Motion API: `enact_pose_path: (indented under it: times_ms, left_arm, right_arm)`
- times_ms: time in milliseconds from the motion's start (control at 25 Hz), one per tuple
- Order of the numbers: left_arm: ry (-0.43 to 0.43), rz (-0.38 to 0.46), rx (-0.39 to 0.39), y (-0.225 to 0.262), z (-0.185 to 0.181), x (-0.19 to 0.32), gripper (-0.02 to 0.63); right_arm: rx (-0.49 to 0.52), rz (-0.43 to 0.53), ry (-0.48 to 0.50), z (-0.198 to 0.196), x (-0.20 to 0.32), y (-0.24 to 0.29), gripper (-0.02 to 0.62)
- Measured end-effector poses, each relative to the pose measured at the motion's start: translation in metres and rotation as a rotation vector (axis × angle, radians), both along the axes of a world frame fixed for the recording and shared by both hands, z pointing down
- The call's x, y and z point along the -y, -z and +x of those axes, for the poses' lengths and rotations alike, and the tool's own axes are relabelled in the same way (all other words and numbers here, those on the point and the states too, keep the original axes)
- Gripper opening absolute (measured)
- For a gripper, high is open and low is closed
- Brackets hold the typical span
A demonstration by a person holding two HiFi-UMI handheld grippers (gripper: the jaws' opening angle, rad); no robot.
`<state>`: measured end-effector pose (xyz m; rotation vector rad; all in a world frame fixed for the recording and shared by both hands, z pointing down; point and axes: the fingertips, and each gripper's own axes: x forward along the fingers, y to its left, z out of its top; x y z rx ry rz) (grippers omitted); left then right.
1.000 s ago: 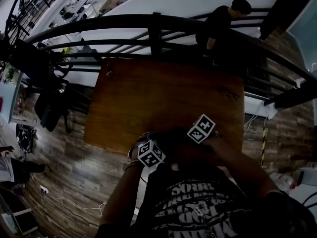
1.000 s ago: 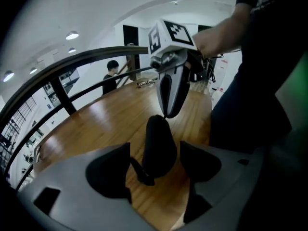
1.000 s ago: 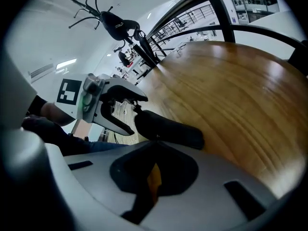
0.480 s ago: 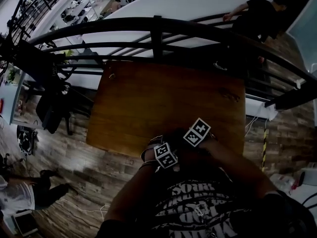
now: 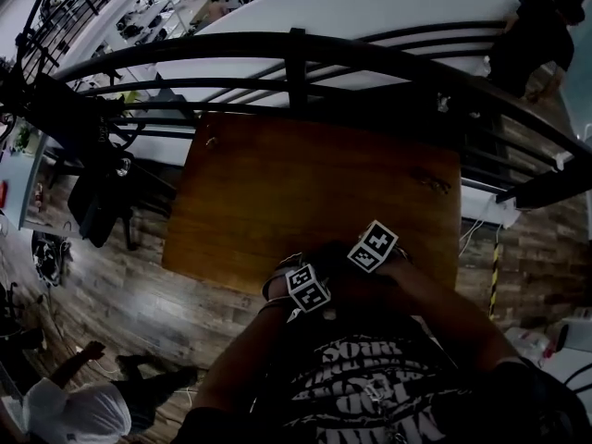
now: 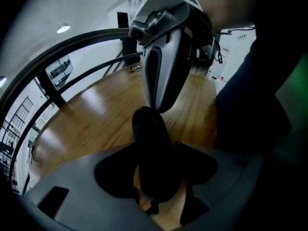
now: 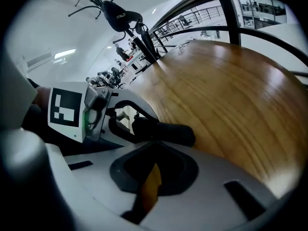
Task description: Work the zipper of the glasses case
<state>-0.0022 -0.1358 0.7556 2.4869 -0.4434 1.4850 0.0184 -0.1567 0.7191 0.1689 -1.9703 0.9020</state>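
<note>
On a balcony beside a curved black railing (image 5: 296, 54), a bare brown wooden worktop (image 5: 305, 183) is standing on a plank floor (image 5: 120, 294). A person in a dark printed shirt (image 5: 370, 387) is leaning over the worktop's near edge, holding a gripper in each hand. The two grippers are meeting close together at that edge, their marker cubes nearly side by side in the head view.

The left gripper (image 6: 155, 148) is pointing steeply down. Its jaws have just been closing and are now sitting fairly wide around a black glasses case (image 7: 168, 134). The case is filling the space between them, and the pads look to be pressing on its two long sides. The case is lying on the worktop near the person, its length running away from the left gripper.

The right gripper (image 7: 154, 148) is reaching in from the far end of the case. Its jaws are fully together and its tip is touching that far end. The zipper and its pull are too dark and small to make out, so it is unclear whether anything is being pinched there.
</note>
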Motion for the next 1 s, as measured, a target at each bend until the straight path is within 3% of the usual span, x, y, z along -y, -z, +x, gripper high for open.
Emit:
enact_pose_path:
  times_ms: [720, 880, 1000]
  left_arm:
    - [0.043, -0.026, -0.036, 0.0, -0.017, 0.019, 0.255]
    - [0.021, -0.008, -0.022, 0.0, -0.02, 0.022, 0.255]
    - [-0.007, 0.006, 0.0, -0.003, -0.02, 0.021, 0.255]
  right_arm:
    - [-0.089, 0.132, -0.008, 0.027, 0.064, -0.03, -0.002]
    - [-0.178, 0.188, -0.009, 0.039, 0.07, -0.062, -0.002]
    - [-0.142, 0.139, -0.126, 0.049, 0.069, -0.065, -0.002]
